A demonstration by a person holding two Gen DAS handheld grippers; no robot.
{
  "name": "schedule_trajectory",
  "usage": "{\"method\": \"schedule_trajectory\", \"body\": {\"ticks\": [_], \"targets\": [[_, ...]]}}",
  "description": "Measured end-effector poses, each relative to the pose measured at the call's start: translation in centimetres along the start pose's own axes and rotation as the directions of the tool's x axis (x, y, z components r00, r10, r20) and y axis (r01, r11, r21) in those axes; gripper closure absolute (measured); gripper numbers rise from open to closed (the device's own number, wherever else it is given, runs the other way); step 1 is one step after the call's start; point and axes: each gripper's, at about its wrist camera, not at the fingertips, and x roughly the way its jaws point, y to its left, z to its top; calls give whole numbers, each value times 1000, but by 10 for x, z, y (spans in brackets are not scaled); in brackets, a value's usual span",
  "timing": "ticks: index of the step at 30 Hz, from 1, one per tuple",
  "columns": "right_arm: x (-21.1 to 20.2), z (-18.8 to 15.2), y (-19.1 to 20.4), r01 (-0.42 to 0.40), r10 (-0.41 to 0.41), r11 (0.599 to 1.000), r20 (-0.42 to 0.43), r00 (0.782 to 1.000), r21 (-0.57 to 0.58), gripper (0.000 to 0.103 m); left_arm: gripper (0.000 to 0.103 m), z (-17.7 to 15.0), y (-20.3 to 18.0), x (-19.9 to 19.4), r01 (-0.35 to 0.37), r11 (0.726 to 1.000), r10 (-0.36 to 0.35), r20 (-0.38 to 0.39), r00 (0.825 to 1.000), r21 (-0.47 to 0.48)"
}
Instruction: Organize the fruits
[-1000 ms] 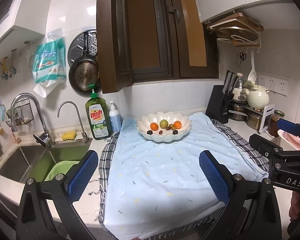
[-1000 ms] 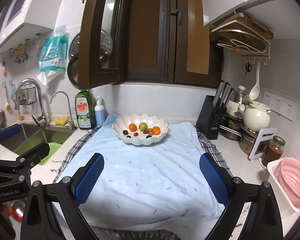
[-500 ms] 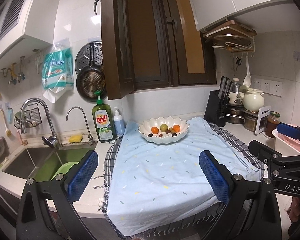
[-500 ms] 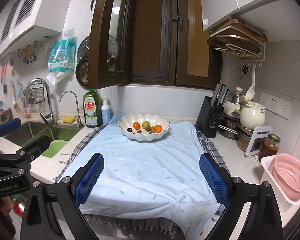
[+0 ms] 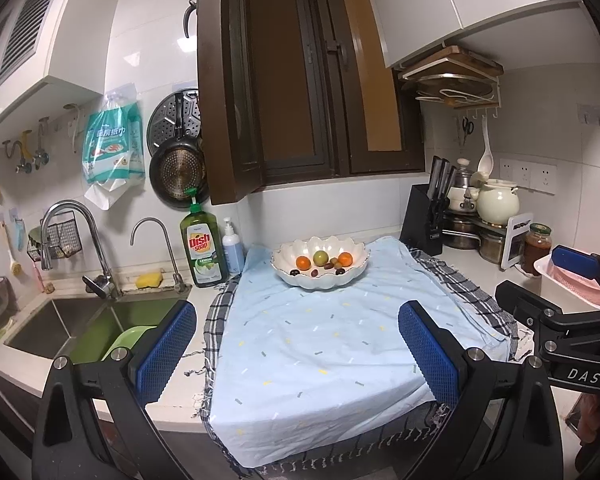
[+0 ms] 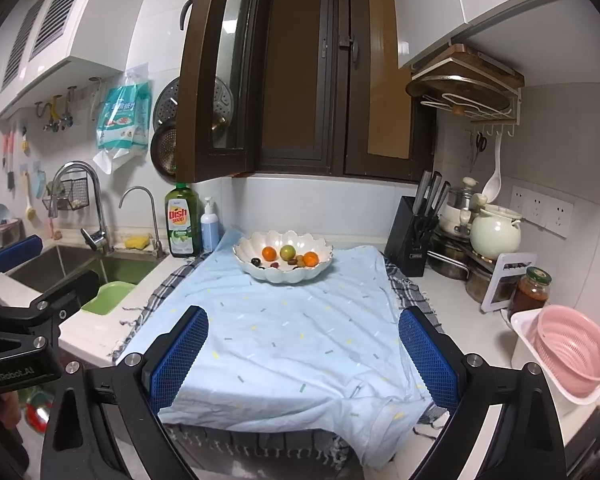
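A white scalloped bowl [image 5: 354,248] [image 6: 320,246] stands at the far end of a light blue cloth [image 5: 320,340] [image 6: 284,340] on the counter. It holds two orange fruits [image 5: 303,262] [image 6: 268,253], a green fruit [image 5: 320,257] [image 6: 287,251] and several small dark fruits [image 5: 295,272]. My left gripper [image 5: 296,348] is open and empty, well short of the bowl, over the cloth's near end. My right gripper [image 6: 302,354] is open and empty, also back from the bowl. Each gripper shows at the edge of the other's view.
A sink [image 5: 60,324] with a green basin [image 5: 126,340] lies left, with a dish soap bottle [image 5: 203,248] and pump bottle [image 5: 232,246] behind. A knife block [image 6: 410,236], pots, a jar [image 6: 530,290] and a pink colander [image 6: 572,352] stand right. An open cabinet door [image 6: 208,80] hangs above.
Both grippers have pulled back and risen from the counter, so the bowl looks smaller and the cloth's front edge now shows. Both stay open.
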Motion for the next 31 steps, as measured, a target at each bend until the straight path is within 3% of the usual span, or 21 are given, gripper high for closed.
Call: {"method": "schedule_trajectory", "body": {"ticks": [31], "targets": [[-15,0,-1,-8,8,1000,9,1000,-5,6,0,0,0,-16,-12,1000,12,-1,1000,-13]]}}
